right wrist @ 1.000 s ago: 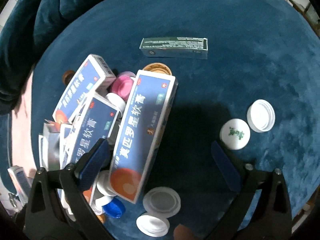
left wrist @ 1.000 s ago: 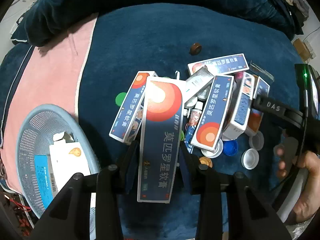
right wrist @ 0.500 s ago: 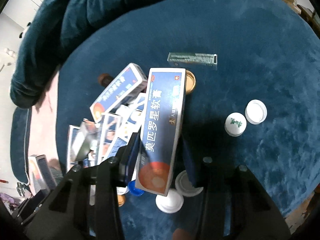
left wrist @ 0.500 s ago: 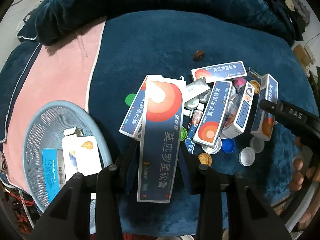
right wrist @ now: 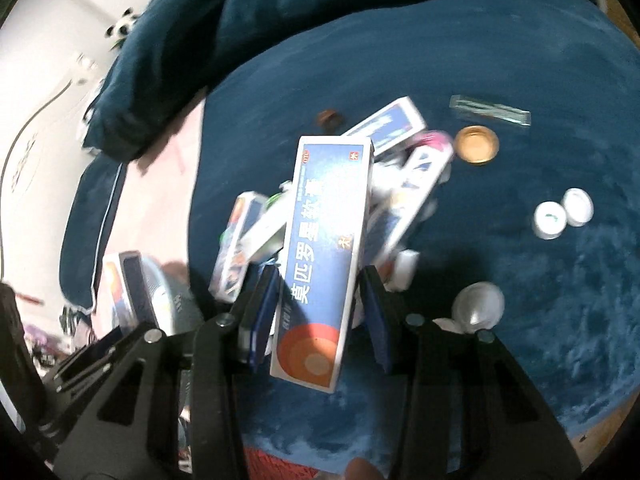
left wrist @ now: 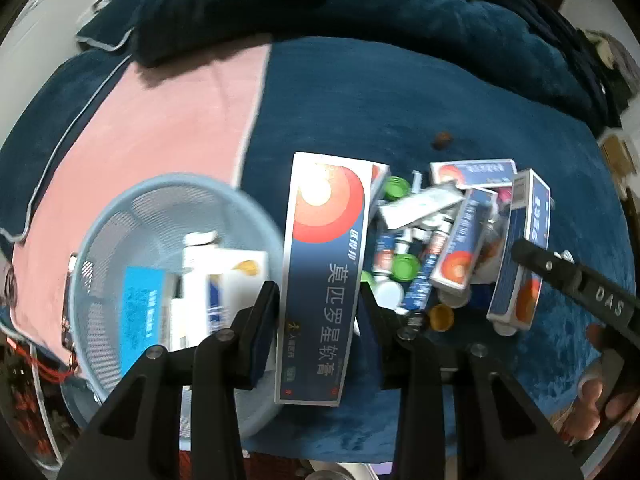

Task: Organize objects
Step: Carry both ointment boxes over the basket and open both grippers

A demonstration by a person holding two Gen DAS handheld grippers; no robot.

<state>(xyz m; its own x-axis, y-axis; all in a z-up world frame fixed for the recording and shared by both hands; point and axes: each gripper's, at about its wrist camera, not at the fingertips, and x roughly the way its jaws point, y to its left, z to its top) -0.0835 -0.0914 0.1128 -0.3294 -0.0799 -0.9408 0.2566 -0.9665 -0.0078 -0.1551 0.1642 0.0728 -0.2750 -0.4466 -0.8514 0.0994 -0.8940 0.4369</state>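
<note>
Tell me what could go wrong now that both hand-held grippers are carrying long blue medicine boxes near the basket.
1. The left hand-held gripper pinches its long blue cardboard box near the lower end, so the box could pivot or slip.
2. The right hand-held gripper grips its blue box the same way, above the jumbled pile of boxes and bottle caps; a drop could scatter it.
3. The round light-blue mesh basket already holds boxes, so a careless drop might catch on its rim.

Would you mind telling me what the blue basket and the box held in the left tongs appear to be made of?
The blue basket looks like moulded plastic with a matte finish: its wall is a fine regular mesh under a smooth solid rim. The box in the left tongs looks like printed cardboard with a slightly glossy coat: crisp folded edges, flat printed faces, and a bright glare on its upper end.
</note>
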